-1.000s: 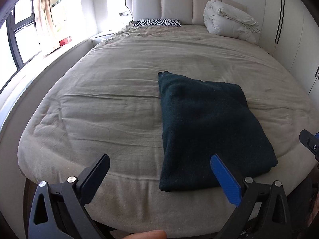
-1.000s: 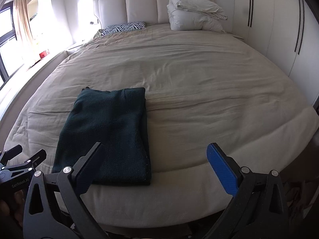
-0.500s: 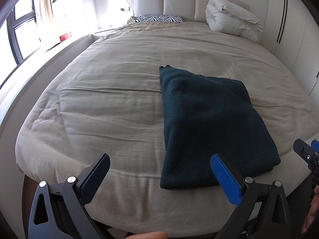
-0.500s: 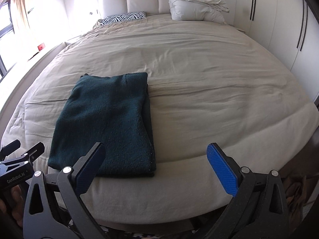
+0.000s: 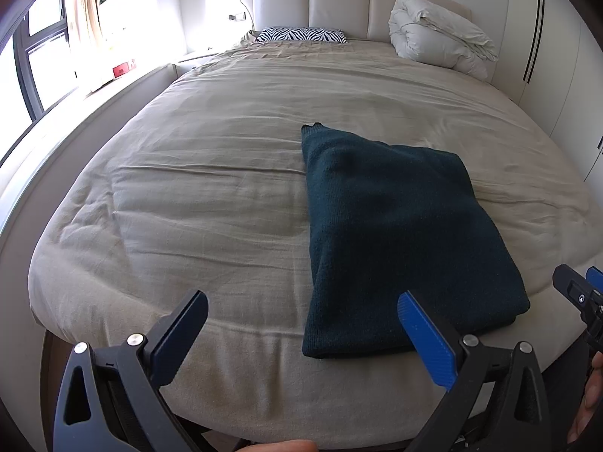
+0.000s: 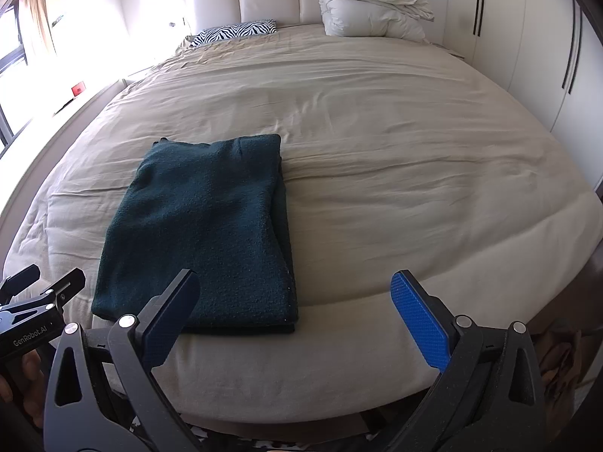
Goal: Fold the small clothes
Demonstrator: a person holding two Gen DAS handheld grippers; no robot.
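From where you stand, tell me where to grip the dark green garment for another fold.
Probably grip the dark green garment at its two near corners by the bed's foot edge, approaching from the foot. It lies flat, long axis running away, with both open grippers there.

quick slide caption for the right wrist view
Open right gripper hovers at the bed edge, empty, over a folded dark green knit garment.

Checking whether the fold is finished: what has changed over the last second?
Both cameras tilted slightly, nothing else. The dark green garment stays folded on the bed, untouched. Left gripper and right gripper remain open, holding nothing.
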